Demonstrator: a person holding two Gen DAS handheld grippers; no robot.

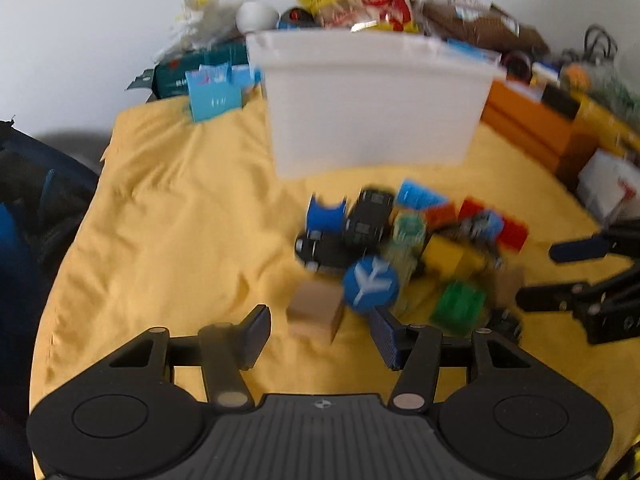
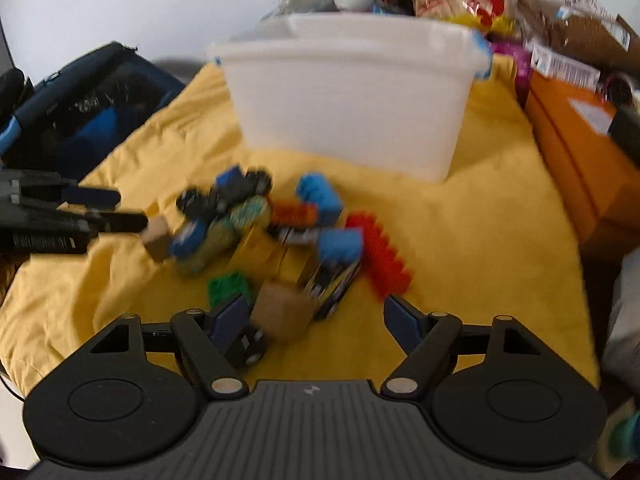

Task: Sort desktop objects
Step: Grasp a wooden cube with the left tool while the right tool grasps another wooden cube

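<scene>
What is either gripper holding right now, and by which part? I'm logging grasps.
Nothing is held. The left gripper is open around a tan wooden block; the right gripper is open around another tan wooden block.

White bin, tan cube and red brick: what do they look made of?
White bin: apparently translucent, matte plastic; its walls look milky. Tan cube: probably unfinished wood, given its flat, dull, pale brown faces, though blur leaves cardboard possible. Red brick: likely moulded plastic, with saturated colour and rows of studs.
</scene>
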